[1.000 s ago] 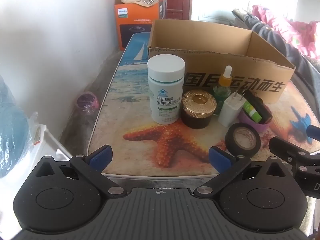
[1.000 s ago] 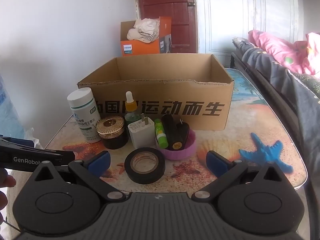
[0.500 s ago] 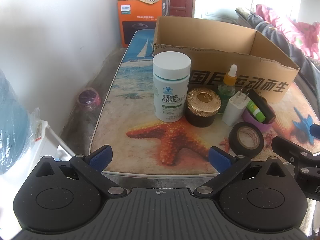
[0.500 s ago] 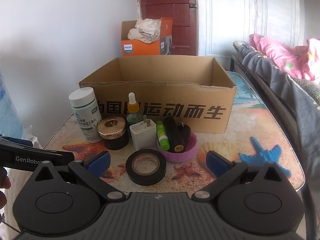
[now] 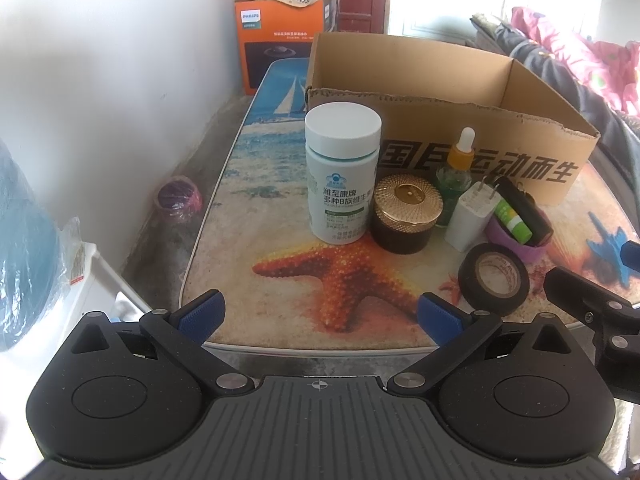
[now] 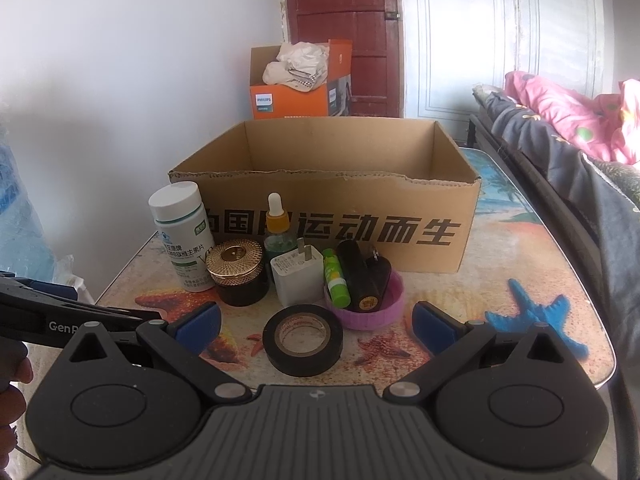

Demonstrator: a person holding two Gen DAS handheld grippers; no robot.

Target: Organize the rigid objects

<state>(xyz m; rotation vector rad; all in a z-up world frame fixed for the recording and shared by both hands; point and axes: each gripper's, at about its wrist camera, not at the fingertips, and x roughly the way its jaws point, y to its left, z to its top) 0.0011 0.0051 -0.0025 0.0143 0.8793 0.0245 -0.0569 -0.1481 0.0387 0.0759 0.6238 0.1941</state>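
The small things stand crowded just in front of the cardboard box (image 6: 324, 200), which looks empty inside. A pink dish (image 6: 390, 312) holds a green tube and black batteries. The left gripper (image 5: 318, 314) and right gripper (image 6: 316, 326) are both wide open and hold nothing. Taking the white bottle (image 5: 342, 172) may knock the gold-lid jar (image 5: 407, 213) touching it.

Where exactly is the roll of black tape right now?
In the right wrist view the roll of black tape lies flat on the table, nearest the camera, just in front of the white charger and purple lid.
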